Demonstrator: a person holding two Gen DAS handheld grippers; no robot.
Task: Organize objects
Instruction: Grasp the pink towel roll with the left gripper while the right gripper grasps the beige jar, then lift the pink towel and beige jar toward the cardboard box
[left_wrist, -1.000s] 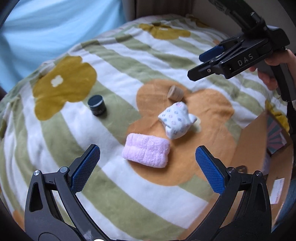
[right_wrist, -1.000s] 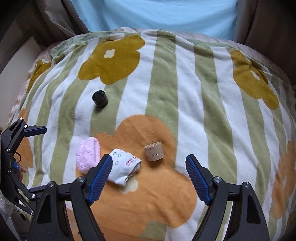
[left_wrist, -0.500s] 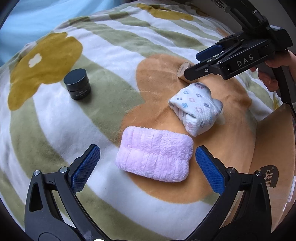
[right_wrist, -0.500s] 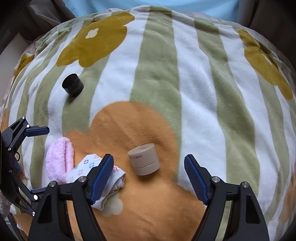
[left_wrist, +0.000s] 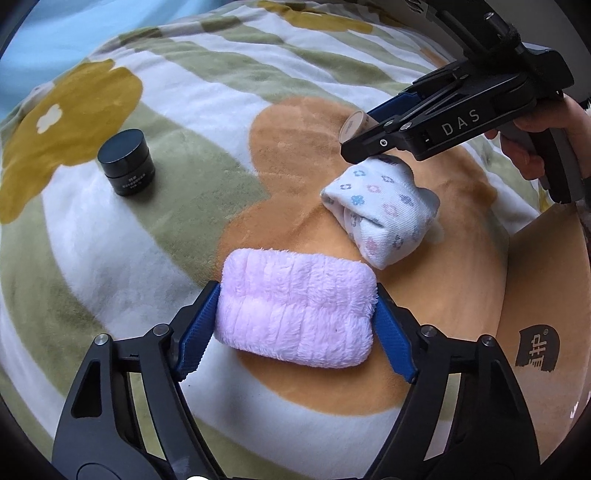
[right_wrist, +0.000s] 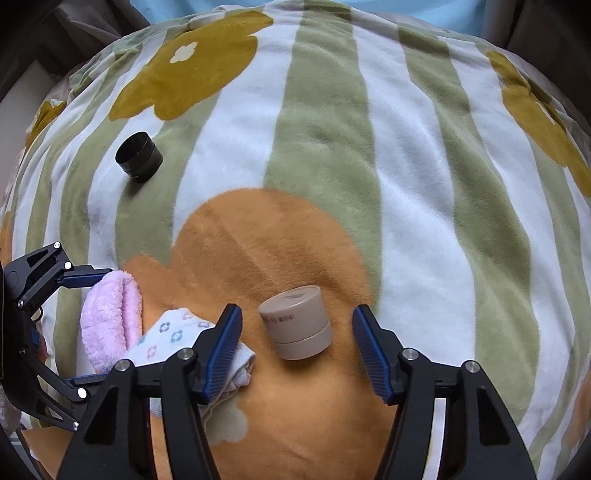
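Note:
A folded pink fluffy cloth (left_wrist: 295, 314) lies on the flowered blanket between the blue pads of my left gripper (left_wrist: 295, 325), which touch both its ends; the cloth still rests on the blanket. It also shows in the right wrist view (right_wrist: 110, 317). A white flower-print sock bundle (left_wrist: 384, 214) lies just beyond it. My right gripper (right_wrist: 297, 343) is open, its fingers on either side of a beige round jar (right_wrist: 297, 321), not touching it. A black round jar (left_wrist: 127, 162) stands upright at the left (right_wrist: 138, 157).
The striped blanket (right_wrist: 369, 147) with yellow and orange flowers covers a soft, rounded surface. A brown cardboard box (left_wrist: 543, 332) edge stands at the right of the left wrist view. A person in light blue is beyond the blanket.
My left gripper moved forward and closed onto the pink cloth. My right gripper came down and forward so the beige jar now sits between its open fingers.

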